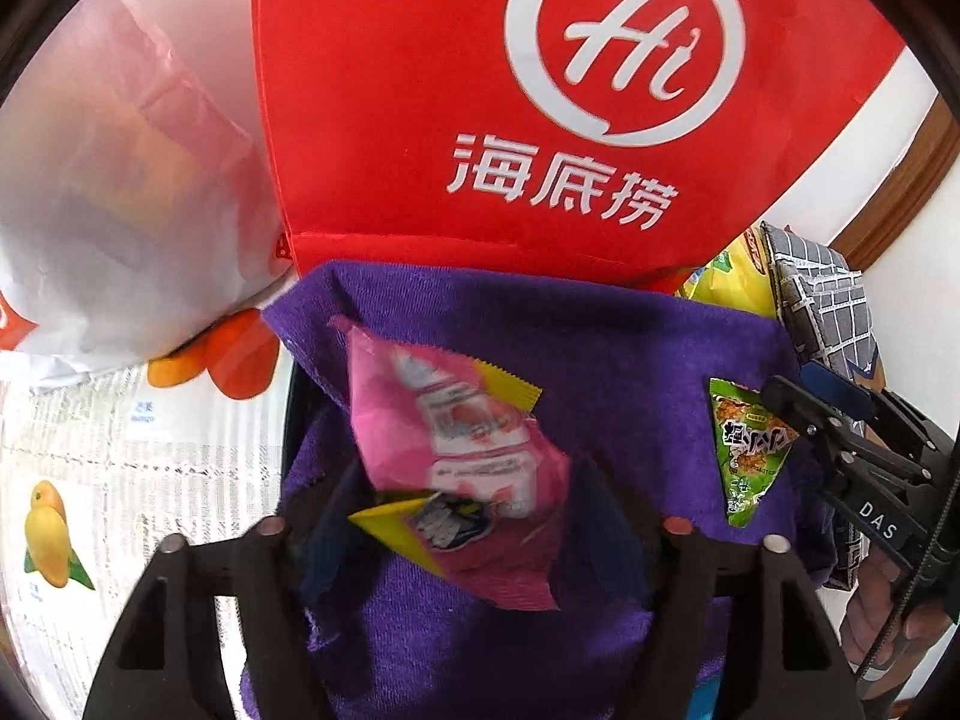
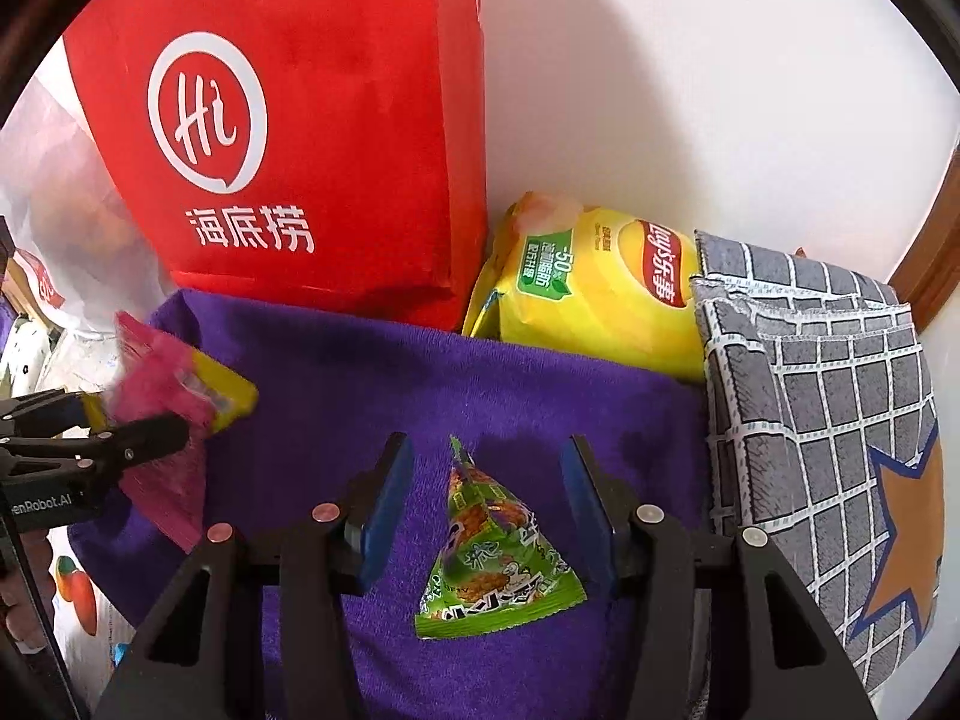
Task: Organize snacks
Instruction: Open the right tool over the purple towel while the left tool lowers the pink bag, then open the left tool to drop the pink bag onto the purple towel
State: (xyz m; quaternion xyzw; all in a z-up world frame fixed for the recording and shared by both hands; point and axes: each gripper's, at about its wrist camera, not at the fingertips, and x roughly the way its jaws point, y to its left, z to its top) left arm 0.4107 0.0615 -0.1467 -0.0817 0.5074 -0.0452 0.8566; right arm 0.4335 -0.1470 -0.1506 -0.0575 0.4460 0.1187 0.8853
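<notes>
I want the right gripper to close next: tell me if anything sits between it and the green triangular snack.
Nothing visible does. The green triangular snack lies on the purple towel directly between the open right gripper fingers, with only bare towel around it.

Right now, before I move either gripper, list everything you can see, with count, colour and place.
pink snack packet: one, pink with yellow ends, held above the purple towel in the left jaws.
green triangular snack packet: one, green, lying on the towel between the open right jaws.
Lay's chip bag: one, yellow, behind the towel, right of the red bag.
red Haidilao bag: one, red with white logo, upright at the back.
purple towel: one, purple, spread under the snacks.
white plastic bag: one, white, left of the red bag.
grey grid cloth: one, grey with an orange star, at the right.
left gripper: black, shut on the pink packet.
right gripper: black with blue pads, open.
</notes>
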